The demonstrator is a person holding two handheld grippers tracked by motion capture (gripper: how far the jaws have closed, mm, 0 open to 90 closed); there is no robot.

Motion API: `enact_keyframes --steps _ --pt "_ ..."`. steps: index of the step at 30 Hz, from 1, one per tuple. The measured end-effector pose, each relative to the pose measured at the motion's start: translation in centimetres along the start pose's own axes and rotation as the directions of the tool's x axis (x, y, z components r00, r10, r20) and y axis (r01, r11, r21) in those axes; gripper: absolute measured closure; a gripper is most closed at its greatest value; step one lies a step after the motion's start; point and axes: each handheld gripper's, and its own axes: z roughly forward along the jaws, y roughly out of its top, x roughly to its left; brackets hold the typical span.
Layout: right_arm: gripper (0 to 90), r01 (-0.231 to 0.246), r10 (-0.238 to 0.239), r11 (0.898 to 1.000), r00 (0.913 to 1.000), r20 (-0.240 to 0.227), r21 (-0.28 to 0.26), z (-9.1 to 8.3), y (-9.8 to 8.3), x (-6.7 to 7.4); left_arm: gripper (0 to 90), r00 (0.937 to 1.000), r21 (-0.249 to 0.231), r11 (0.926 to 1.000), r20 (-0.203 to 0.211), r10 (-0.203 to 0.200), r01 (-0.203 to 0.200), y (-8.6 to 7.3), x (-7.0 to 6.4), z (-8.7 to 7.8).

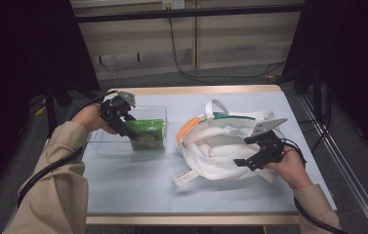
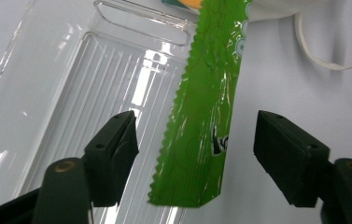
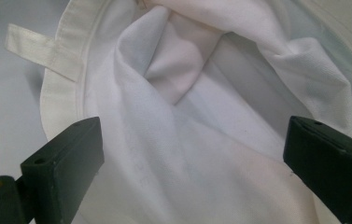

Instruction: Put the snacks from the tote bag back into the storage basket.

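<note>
A green snack packet [image 1: 147, 134] stands at the right end of a clear plastic box [image 1: 104, 146] on the left of the table. My left gripper [image 1: 123, 124] reaches into the box from the left. In the left gripper view the green packet [image 2: 201, 107] hangs between the jaws of the left gripper [image 2: 197, 158], and neither pad touches it. A white cloth bag [image 1: 220, 146] lies rumpled on the right of the table. Over its right side my right gripper [image 1: 248, 161] is held open. In the right gripper view the bag's folds [image 3: 187, 93] lie beyond the wide jaws of the right gripper [image 3: 192, 154].
The light blue table [image 1: 137, 190] has wooden edges. An orange piece [image 1: 186, 129] shows at the bag's left rim, and a loose strap [image 1: 184, 176] trails toward the front. Black cables run from both grippers. Dark curtains stand at both sides.
</note>
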Motion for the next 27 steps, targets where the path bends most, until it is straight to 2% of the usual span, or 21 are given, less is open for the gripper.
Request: enact_keyframes --steps 3,12,15,19,20,27 --pt "4.5 0.006 -0.006 1.0 1.0 0.0 0.001 0.0 0.1 0.0 25.6 1.0 -0.011 0.9999 -0.007 -0.005 0.005 -0.3 0.1 -0.5" --pt "4.4 0.009 -0.009 1.0 0.9999 -0.007 0.009 0.5 0.2 0.1 17.3 0.9969 -0.029 0.9972 -0.035 -0.071 0.07 -1.7 -0.7 -1.1" --pt "4.5 0.01 -0.01 1.0 0.9999 -0.009 0.006 0.4 0.3 0.1 14.1 0.9901 -0.047 0.9902 -0.044 -0.133 0.131 -2.2 -0.9 -1.3" --pt "4.4 0.009 -0.009 1.0 0.9999 -0.011 -0.005 0.3 0.4 0.0 10.1 0.9859 -0.063 0.9855 -0.048 -0.16 0.157 -2.7 -1.4 -1.4" --pt "4.5 0.007 -0.007 1.0 1.0 -0.006 -0.004 0.2 0.5 0.0 8.4 0.9832 -0.071 0.9829 -0.055 -0.174 0.17 -2.7 -1.6 -1.3" --pt "4.4 0.009 -0.009 1.0 0.9999 -0.005 -0.006 0.1 0.6 -0.1 5.4 0.9813 -0.072 0.9809 -0.054 -0.185 0.181 -3.4 -2.7 -0.9"
